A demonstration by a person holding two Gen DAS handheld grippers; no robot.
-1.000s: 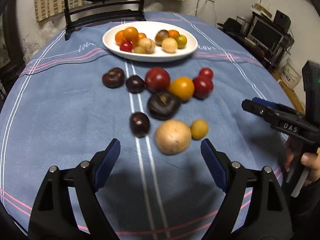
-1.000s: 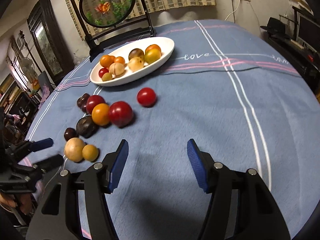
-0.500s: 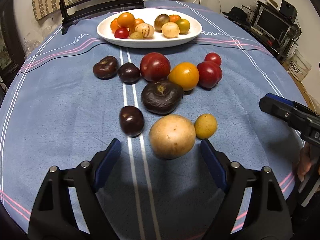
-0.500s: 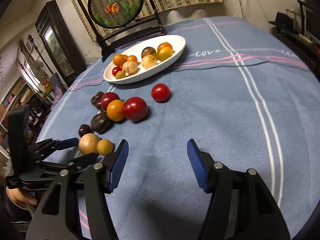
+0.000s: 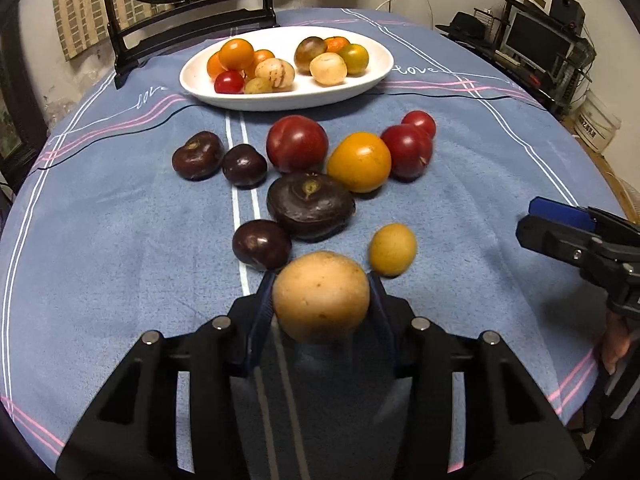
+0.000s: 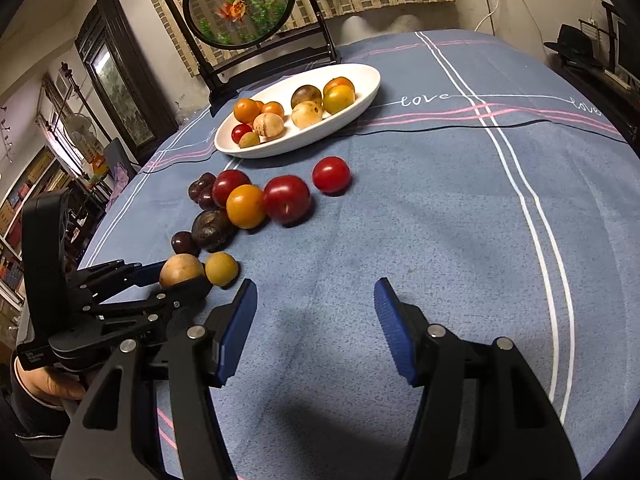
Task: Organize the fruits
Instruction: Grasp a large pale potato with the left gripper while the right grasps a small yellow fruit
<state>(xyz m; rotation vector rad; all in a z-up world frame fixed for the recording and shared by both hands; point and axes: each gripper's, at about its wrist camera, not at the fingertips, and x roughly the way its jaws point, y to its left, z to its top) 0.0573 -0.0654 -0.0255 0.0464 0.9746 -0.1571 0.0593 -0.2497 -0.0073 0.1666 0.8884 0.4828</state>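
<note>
Blue cloth [image 6: 420, 240] with white and pink stripes covers the round table, and the word "love" [image 6: 424, 99] is stitched in white script along a pink band, repeated further right and, in the left wrist view, left of the plate. On this cloth the left gripper [image 5: 320, 300] is clamped on a tan round fruit [image 5: 320, 296], one blue pad pressed to each side. Touching its far left is a small dark plum [image 5: 262, 244]; just beside it to the right lies a small yellow fruit [image 5: 393, 249]. Beyond sit a large dark fruit [image 5: 311, 205], an orange tomato [image 5: 359, 162], red tomatoes and two more dark plums. Farther back, a white oval plate [image 5: 288, 98] holds orange, red, tan and greenish fruits. The right gripper [image 6: 316, 330] hovers over bare cloth with its blue pads wide apart, holding nothing. Behind the plate stands a round goldfish picture in a black stand [image 6: 240, 4]; checked curtains, wall sockets and a monitor on a side desk fill the room.
</note>
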